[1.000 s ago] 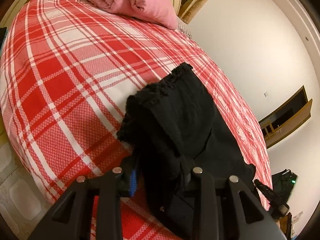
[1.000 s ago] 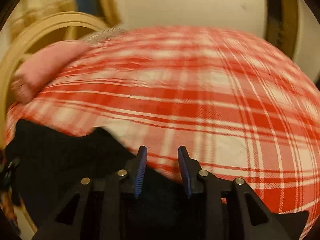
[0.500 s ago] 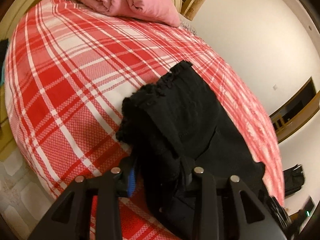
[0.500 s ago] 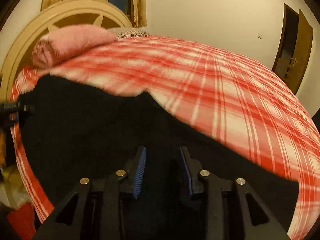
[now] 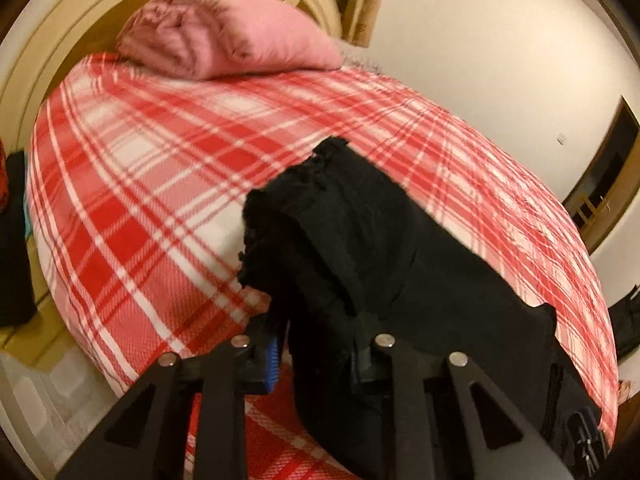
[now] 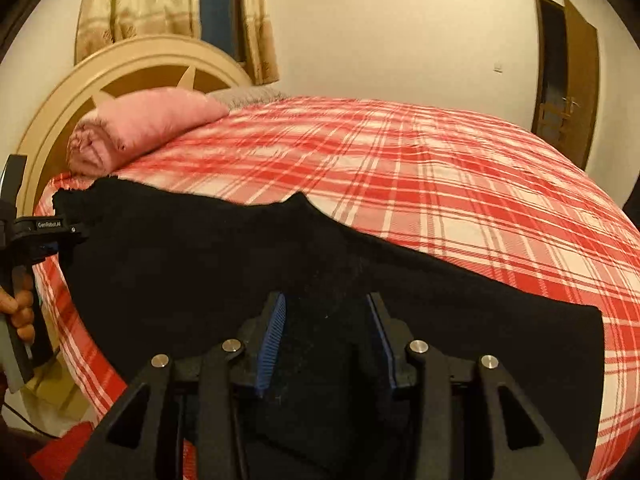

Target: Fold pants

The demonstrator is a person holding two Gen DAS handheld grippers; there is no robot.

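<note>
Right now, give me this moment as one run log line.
left gripper: shut on pants, jaws just closing | right gripper: jaws just opening, pants between | pants: on bed, partly folded

Black pants (image 6: 224, 264) lie stretched lengthwise along the near edge of the red plaid bedspread (image 6: 440, 184), frayed hems bunched at the left end.

pants: black pants (image 5: 360, 240) bunched on the red plaid bed (image 5: 140, 200), frayed hems pointing at the pink pillow (image 5: 224, 36)
left tool: left tool (image 5: 320, 344) just been closing, fabric clamped between its jaws
</note>
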